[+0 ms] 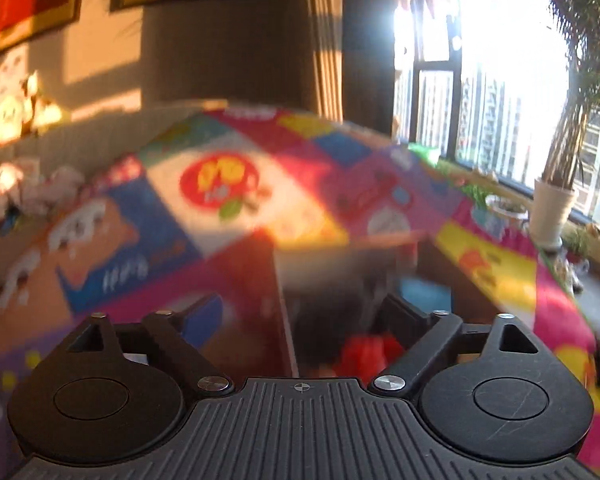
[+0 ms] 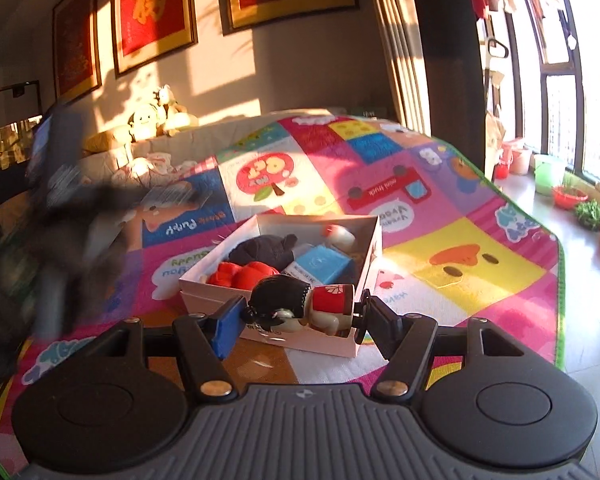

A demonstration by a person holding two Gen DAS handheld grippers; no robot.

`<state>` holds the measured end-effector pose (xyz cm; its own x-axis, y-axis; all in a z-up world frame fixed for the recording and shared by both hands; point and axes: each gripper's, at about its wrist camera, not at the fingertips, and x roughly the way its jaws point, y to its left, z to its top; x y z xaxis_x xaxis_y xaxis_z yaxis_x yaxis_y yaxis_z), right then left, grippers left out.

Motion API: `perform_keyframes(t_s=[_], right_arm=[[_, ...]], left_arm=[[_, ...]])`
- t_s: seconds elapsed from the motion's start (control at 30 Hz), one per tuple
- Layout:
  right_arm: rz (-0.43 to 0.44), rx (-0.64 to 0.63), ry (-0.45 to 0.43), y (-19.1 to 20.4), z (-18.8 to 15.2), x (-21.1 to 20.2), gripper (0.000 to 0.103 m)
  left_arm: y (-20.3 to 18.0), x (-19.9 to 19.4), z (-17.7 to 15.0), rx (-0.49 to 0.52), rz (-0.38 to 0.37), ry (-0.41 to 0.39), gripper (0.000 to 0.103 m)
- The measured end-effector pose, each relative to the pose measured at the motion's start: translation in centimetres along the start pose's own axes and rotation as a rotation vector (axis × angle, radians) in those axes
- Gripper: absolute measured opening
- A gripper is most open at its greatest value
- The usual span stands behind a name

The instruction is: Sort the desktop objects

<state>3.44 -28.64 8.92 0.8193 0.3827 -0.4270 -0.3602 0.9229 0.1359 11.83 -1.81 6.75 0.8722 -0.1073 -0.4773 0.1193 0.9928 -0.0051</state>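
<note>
Doll (image 2: 300, 308) pinched sideways in right claw (image 2: 298, 326); left claw (image 1: 300, 316) spread wide, empty, its view blurred.

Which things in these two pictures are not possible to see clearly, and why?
- Left wrist view: box contents, smeared by motion blur.
- Right wrist view: left tool, only a dark blur.
- Right wrist view: doll face, turned down.
- Right wrist view: box near wall, behind doll and right tool.

Light: warm, bright sun comes in from the window (image 1: 500, 60) at the upper right.
Glare: the window is washed out white.
Shadows: dark stripes lie on the wall (image 2: 300, 60).
Blur: the left wrist view is smeared; the right one is sharp except a dark blur at left.
Edges: bent and curved.
</note>
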Motion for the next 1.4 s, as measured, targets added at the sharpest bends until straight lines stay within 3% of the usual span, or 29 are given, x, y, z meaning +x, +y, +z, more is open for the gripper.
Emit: perform_keyframes(t_s=[0.17,0.33,0.4,0.43,0.5,0.6,0.67,0.77,0.87,0.97,1.07,1.17,1.4], right_arm=[[0.039,-0.003,-0.014,0.7,3.3,2.5,0.065],[0.051,0.08,-0.02,0.5,9.5,8.3,0.065],[0.045,0.117,-0.033,0.4,11.7,11.6,0.07],[0.037,0.132,-0.015,0.4,12.5,13.2,0.081],[0.018,0.181,0.016,0.2,12.8,15.3,0.082],[0.02,0.187,0.02,0.6,11.3,14.9,0.085],[-0.013,0.145,0.005,1.2,9.4,13.3,0.097],[-0.073,0.059,0.002,2.3,6.0,10.3,0.103],[-0.115,0.016,0.056,3.3,2.3,7.8,0.103],[-0.122,0.058,0.155,3.9,-1.3,7.0,0.103],[-0.176,0.068,0.237,4.6,-4.4,7.7,0.103],[-0.26,0.02,0.283,5.5,-6.0,9.1,0.103],[-0.298,0.05,0.269,5.4,-6.4,10.0,0.103]], left_arm=[[0.9,-2.4,-5.8,-0.006,-0.046,0.124,0.1],[1.8,-3.4,-7.4,-0.033,-0.071,0.158,0.101],[1.9,-3.4,-7.3,-0.033,-0.069,0.164,0.102],[2.0,-3.5,-7.5,-0.031,-0.066,0.162,0.103],[2.3,-4.0,-8.0,-0.023,-0.066,0.152,0.103],[2.8,-4.1,-8.7,-0.016,-0.07,0.155,0.103],[3.0,-3.9,-9.0,-0.027,-0.071,0.165,0.103],[2.9,-4.0,-9.3,-0.04,-0.075,0.119,0.103],[2.6,-3.7,-9.3,-0.048,-0.088,0.101,0.103],[2.3,-2.9,-9.4,-0.038,-0.036,0.098,0.103],[2.1,-1.6,-9.5,-0.018,0.002,0.161,0.103],[2.0,-0.8,-9.4,-0.024,0.032,0.185,0.103],[1.8,-0.6,-9.6,-0.01,0.055,0.189,0.103]])
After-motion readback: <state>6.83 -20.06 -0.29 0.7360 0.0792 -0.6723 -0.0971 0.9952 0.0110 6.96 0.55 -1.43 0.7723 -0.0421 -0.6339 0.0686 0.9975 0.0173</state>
